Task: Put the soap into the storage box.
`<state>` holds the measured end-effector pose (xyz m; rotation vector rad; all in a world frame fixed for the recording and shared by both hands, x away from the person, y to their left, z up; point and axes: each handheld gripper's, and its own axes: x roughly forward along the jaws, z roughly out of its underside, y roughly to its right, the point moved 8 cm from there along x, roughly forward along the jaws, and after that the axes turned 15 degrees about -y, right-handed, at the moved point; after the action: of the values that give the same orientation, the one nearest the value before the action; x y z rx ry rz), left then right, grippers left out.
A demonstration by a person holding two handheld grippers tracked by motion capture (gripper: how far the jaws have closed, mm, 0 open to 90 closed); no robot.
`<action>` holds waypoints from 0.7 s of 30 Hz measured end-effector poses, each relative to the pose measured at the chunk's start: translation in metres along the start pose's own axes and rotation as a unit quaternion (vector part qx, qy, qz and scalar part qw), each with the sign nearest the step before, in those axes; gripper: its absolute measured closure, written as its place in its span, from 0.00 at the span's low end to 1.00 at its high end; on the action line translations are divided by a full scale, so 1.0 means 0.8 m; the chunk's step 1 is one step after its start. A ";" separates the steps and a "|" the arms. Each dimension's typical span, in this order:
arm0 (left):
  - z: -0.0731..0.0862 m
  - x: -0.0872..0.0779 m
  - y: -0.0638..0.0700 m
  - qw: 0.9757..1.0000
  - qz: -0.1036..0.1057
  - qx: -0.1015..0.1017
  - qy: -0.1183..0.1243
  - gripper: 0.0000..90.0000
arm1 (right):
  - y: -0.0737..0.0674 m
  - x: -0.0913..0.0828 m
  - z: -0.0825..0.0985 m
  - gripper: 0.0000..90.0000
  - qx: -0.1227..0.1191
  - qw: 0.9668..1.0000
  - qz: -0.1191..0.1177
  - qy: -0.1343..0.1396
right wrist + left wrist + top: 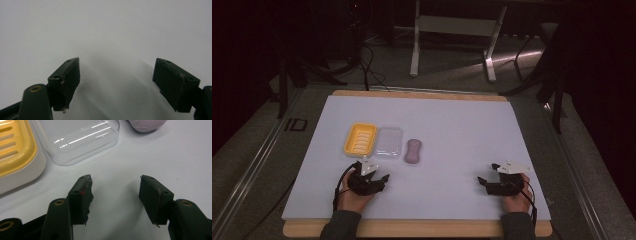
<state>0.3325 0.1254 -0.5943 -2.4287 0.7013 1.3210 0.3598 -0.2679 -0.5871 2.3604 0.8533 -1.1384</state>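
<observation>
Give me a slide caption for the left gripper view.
Open left gripper hovers over the white mat, facing a yellow soap dish, clear lid and pink soap.

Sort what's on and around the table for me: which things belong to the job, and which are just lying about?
Belongs to the job:
- yellow tray
- clear lid
- pink soap
- left tool, open, nearest the three
- right tool, open, over bare mat

Just lying about:
- white mat
- white frame on the floor behind
- black cables on the floor
</observation>
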 end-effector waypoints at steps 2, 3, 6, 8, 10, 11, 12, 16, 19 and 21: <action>-0.002 0.000 0.000 1.000 0.001 -0.002 -0.006 0.49 | -0.001 0.000 0.000 0.23 -0.001 1.000 0.001 0.001; -0.003 -0.002 0.000 1.000 0.000 -0.002 -0.009 0.50 | -0.001 0.000 0.000 0.23 -0.003 1.000 0.005 0.001; -0.007 -0.010 0.005 1.000 0.001 0.001 -0.019 0.52 | -0.001 -0.001 0.000 0.23 -0.004 1.000 0.004 0.002; -0.011 -0.017 0.008 1.000 0.001 0.007 -0.023 0.52 | -0.001 0.000 0.000 0.24 -0.003 1.000 0.001 0.000; -0.015 -0.022 0.009 1.000 0.001 0.013 -0.025 0.52 | -0.001 0.001 0.000 0.24 -0.002 1.000 0.002 -0.003; -0.018 -0.025 0.009 1.000 0.002 0.015 -0.025 0.51 | -0.002 0.001 0.000 0.24 -0.005 1.000 0.005 -0.005; -0.025 -0.030 0.008 0.999 0.000 0.023 -0.024 0.51 | -0.002 0.003 0.001 0.24 -0.009 1.000 0.009 -0.010; -0.034 -0.035 0.006 0.999 0.000 0.026 -0.025 0.50 | -0.003 0.003 0.000 0.24 -0.012 1.000 0.014 -0.010; -0.043 -0.038 0.005 0.999 0.013 0.022 -0.020 0.49 | -0.004 0.001 0.000 0.23 -0.018 1.000 0.020 -0.005; -0.049 -0.039 0.006 0.999 0.017 0.023 -0.020 0.49 | -0.004 0.001 0.000 0.23 -0.017 1.000 0.020 -0.005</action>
<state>0.3427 0.1121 -0.5470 -2.3578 0.7585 1.3470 0.3578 -0.2655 -0.5880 2.3329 0.8111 -1.1096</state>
